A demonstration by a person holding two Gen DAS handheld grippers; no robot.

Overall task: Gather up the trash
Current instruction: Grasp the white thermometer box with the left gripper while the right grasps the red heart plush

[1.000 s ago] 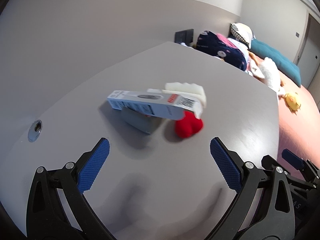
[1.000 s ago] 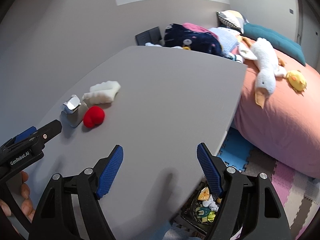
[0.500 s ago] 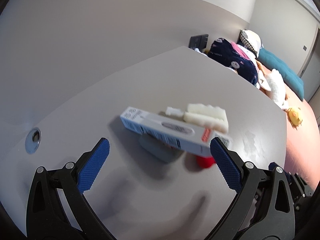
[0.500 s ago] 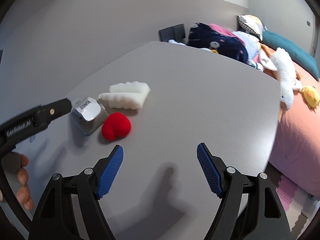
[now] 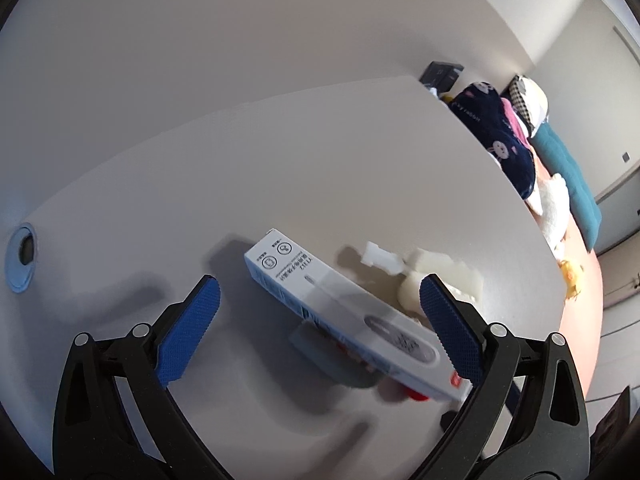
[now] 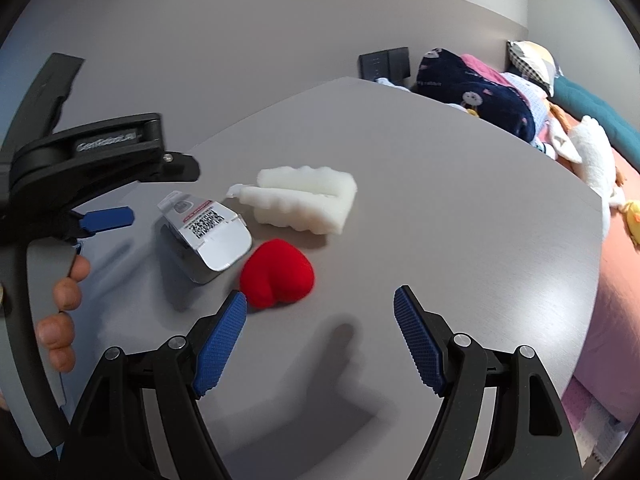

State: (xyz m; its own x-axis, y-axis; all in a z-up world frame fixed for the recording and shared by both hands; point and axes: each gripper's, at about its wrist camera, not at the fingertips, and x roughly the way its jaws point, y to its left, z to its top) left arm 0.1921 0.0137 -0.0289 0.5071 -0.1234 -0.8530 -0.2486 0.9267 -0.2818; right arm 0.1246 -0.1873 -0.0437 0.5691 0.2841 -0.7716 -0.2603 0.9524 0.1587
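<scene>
Left tool (image 5: 316,312) released over white box (image 5: 344,312); right tool (image 6: 320,340) released near red plush (image 6: 278,276)

A home bedroom: a pink-sheeted bed (image 6: 624,292) with pillows (image 6: 532,58) and plush toys (image 6: 596,148) beside a grey table (image 6: 440,208).

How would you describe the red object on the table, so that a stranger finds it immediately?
Look at the grey table beside the bed. Three small items lie together near its left part: a white box, a piece of white foam and a red plush heart. The heart lies nearest the right tool, and it alone is red, soft and rounded.
</scene>
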